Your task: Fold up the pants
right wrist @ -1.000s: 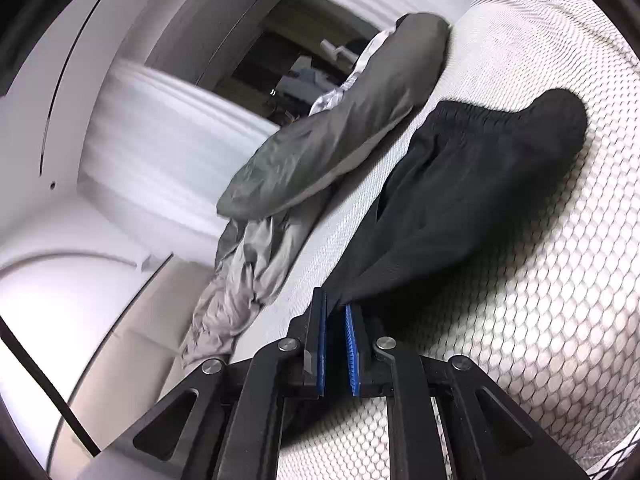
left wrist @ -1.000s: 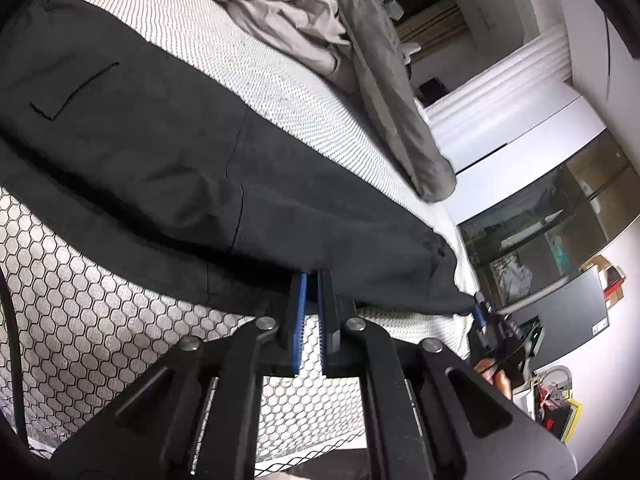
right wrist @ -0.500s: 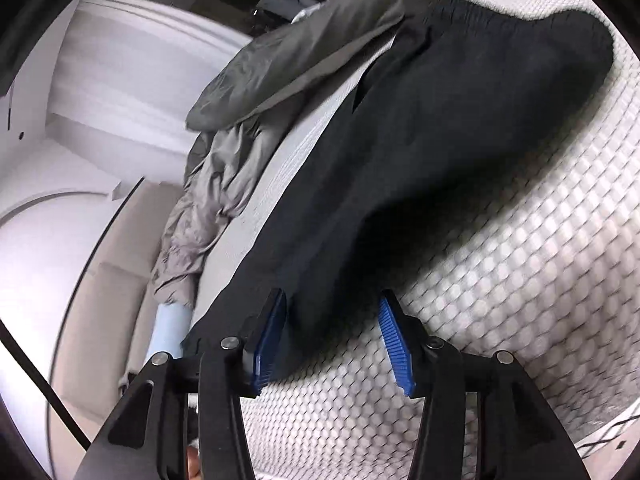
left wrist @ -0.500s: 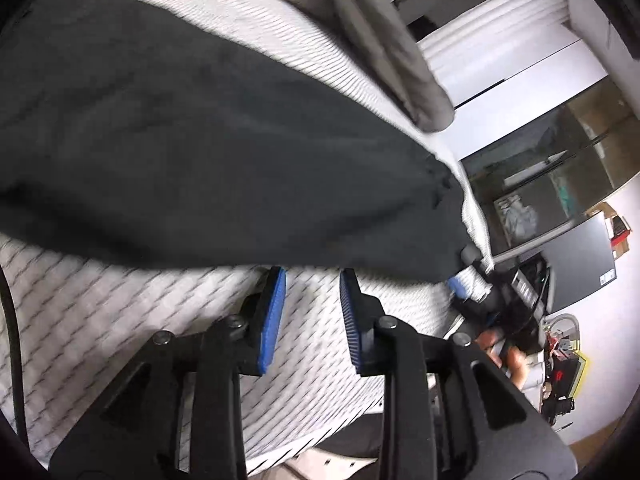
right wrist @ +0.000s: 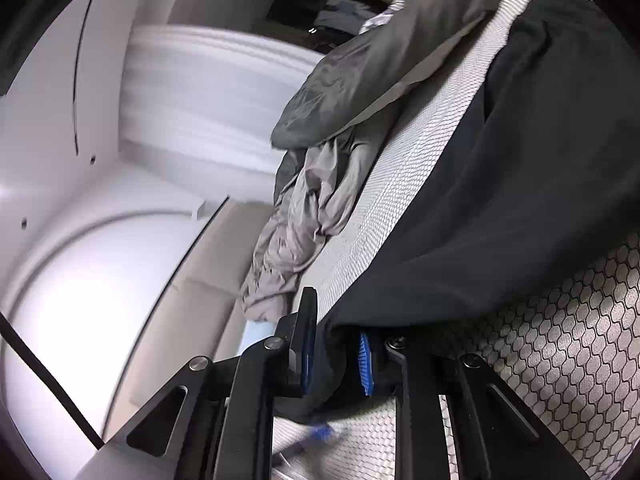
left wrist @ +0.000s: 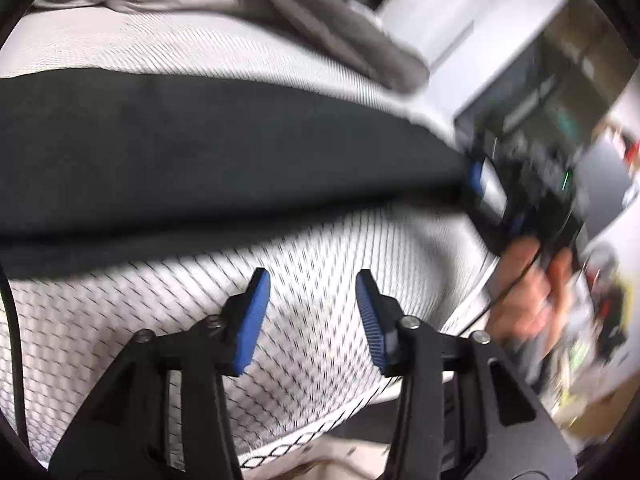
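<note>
Two tools: a person works a gripper in each hand over a bed covered in a white hexagon-quilted cover (left wrist: 320, 312).
Landmark: the black pants (left wrist: 208, 152), laid long and flat across that cover.
Pants, position: in the left wrist view they run as a dark band from the left edge to the right, with bare quilt on both sides.
Pants, shape: they look already doubled lengthwise, one leg on the other, though the blur leaves this a judgement.
Left gripper (left wrist: 312, 312): empty, its jaws spreading wider; only quilt lies between the blue pads, just short of the pants' near edge.
Right gripper (right wrist: 334, 356): at one end of the pants, jaws drawing together with a bunch of the black cloth between the blue pads; the cloth looks pinched there.
Right gripper, seen from the left: it sits at the far right end of the pants, a hand (left wrist: 532, 280) around its body.
Other cloth: a grey pillow (right wrist: 384, 68) and a crumpled grey garment (right wrist: 308, 216) lie beyond the pants, well apart from both tools.
Done so far: the pants appear spread out and narrowed to a single long strip.
Left to do: the crosswise folds, bringing one end over toward the other.
Likely step: the right tool takes its end while the left finds a matching hold.
</note>
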`<state>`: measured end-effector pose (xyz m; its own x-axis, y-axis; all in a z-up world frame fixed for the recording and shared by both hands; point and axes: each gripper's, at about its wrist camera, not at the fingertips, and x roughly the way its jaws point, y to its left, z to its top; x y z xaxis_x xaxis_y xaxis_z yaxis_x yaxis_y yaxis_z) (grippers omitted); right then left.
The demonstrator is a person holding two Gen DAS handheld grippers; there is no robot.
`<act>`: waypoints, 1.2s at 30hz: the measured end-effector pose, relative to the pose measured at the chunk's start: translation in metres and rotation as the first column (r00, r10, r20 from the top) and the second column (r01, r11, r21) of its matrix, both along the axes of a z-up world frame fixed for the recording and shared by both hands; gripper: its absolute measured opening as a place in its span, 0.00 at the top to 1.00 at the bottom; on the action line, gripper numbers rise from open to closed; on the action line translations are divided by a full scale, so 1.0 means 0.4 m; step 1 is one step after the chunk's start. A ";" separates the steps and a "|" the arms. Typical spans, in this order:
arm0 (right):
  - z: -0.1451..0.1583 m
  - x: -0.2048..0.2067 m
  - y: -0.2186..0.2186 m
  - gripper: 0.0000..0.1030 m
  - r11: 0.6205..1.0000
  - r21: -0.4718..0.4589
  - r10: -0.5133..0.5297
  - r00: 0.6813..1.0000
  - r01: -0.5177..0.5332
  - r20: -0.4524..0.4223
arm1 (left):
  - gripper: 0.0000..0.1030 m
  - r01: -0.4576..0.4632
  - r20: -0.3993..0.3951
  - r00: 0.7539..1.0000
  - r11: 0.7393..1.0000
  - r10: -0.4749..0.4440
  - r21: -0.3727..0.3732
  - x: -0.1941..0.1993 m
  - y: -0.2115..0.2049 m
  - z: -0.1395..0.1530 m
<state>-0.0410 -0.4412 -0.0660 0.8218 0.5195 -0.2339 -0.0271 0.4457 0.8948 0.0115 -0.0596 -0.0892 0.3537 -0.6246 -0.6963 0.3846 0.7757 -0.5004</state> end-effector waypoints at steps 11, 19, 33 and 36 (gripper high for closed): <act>0.023 -0.001 0.006 0.81 0.999 -0.037 0.015 1.000 -0.015 -0.012 | 0.61 -0.236 -0.198 0.961 0.943 0.191 -0.234 0.127 0.080 -0.097; 0.021 -0.014 0.006 0.80 0.986 -0.168 0.010 0.998 -0.020 -0.058 | 1.00 -0.323 -0.210 0.938 0.914 0.275 -0.246 0.142 0.160 -0.123; -0.051 -0.126 -0.161 0.54 0.965 -0.255 -0.132 0.961 0.068 -0.244 | 0.88 -0.204 -0.104 0.976 0.968 0.190 -0.145 -0.002 0.193 -0.030; -0.041 -0.139 -0.241 0.48 0.941 -0.268 -0.276 0.928 0.208 -0.249 | 0.59 -0.226 -0.025 0.974 0.967 0.225 -0.114 -0.015 0.221 0.018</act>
<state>-0.0967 -0.5375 -0.0824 0.7988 0.2160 -0.5614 0.3433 0.6027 0.7204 0.0054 0.0288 -0.0821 0.4868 -0.6056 -0.6295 0.1998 0.7787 -0.5947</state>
